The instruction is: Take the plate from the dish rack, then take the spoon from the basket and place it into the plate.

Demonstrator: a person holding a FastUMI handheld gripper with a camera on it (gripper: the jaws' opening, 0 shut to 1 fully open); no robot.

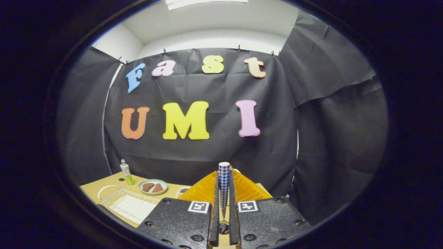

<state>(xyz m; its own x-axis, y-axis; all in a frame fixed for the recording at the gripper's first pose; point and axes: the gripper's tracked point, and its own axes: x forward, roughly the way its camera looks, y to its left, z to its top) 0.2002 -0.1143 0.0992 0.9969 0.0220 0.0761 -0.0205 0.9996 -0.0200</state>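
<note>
My gripper is shut on the spoon, whose blue-and-white checked handle stands upright between the two black fingers, its white end poking above their tips. The handle tapers downward; the spoon's bowl is mostly hidden low between the fingers. Just beyond the fingers lies the orange basket, spreading to both sides of them. On the wooden table to the left, behind the rack, sits a pale green plate holding two brown pieces.
A white dish rack lies on the table to the left of my fingers. A small bottle with green contents stands at the table's back, near the plate. The black cloth wall closes off the back and right.
</note>
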